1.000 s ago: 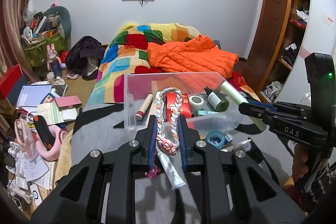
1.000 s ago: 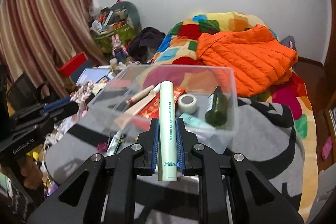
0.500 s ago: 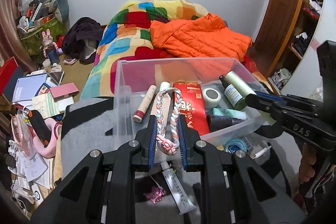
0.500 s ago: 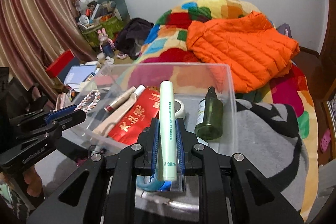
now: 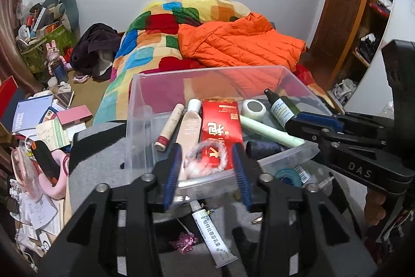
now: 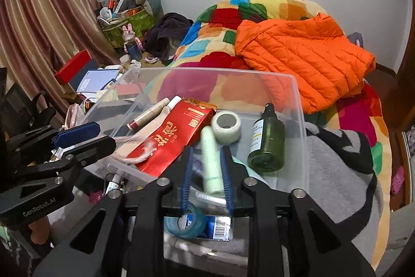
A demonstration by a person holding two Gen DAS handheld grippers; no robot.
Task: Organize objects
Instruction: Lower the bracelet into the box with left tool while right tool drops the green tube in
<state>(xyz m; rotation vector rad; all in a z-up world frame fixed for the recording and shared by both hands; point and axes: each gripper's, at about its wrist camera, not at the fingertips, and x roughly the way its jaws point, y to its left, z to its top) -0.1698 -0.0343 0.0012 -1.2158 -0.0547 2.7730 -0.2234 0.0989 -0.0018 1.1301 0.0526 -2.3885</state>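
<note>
A clear plastic bin (image 5: 135, 105) (image 6: 298, 95) stands on the grey blanket and holds a red packet (image 5: 220, 121) (image 6: 179, 131), a green spray bottle (image 6: 267, 142), a tape roll (image 6: 227, 126) and tubes. My left gripper (image 5: 206, 165) is open over the bin's near edge; the pink-white braided rope (image 5: 205, 157) lies blurred between its fingers on the red packet. My right gripper (image 6: 206, 181) is open; the pale green tube (image 6: 211, 160) (image 5: 269, 131) lies blurred between its fingers, inside the bin.
On the blanket before the bin lie a white tube (image 5: 210, 232), a pink hair clip (image 5: 184, 243) and a blue tape roll (image 6: 184, 222). An orange jacket (image 6: 298, 53) lies on the colourful bed. Clutter covers the floor at left (image 5: 39, 126).
Both grippers moved forward over the bin and opened. The braided rope and the green tube left their grips and dropped into the bin.
</note>
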